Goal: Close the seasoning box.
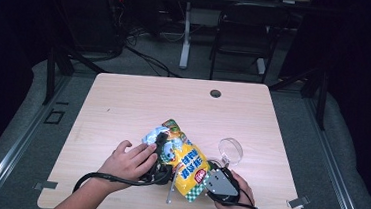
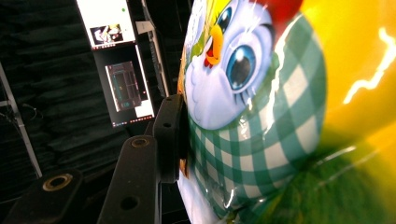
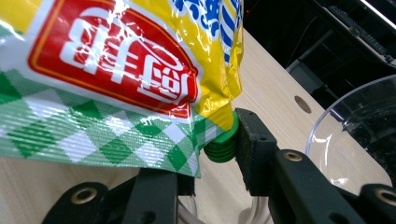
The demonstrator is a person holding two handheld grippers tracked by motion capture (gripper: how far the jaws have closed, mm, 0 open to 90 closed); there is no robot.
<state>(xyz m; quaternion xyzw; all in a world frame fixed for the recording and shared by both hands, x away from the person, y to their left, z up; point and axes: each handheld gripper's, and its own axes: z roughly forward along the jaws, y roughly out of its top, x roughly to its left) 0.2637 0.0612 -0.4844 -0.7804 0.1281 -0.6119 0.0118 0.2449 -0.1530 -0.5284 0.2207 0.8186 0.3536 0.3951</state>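
The yellow snack bag (image 1: 188, 167) lies on the wooden table (image 1: 123, 104), the left gripper (image 1: 160, 170) clamping its upper part and the right gripper (image 3: 219, 154) pinching its green cap (image 3: 223, 142) beside a clear bowl (image 1: 231, 150).

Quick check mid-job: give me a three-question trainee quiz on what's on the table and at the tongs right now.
1. True or false: in the high view, the clear bowl sits to the left of the yellow pouch.
2. What colour is the screw cap that touches one jaw of the right tongs? A red, B green, C blue.
3. What does the pad of the left tongs press against?

Key: 1 false, it sits to the right. 2 B. 3 the yellow pouch.
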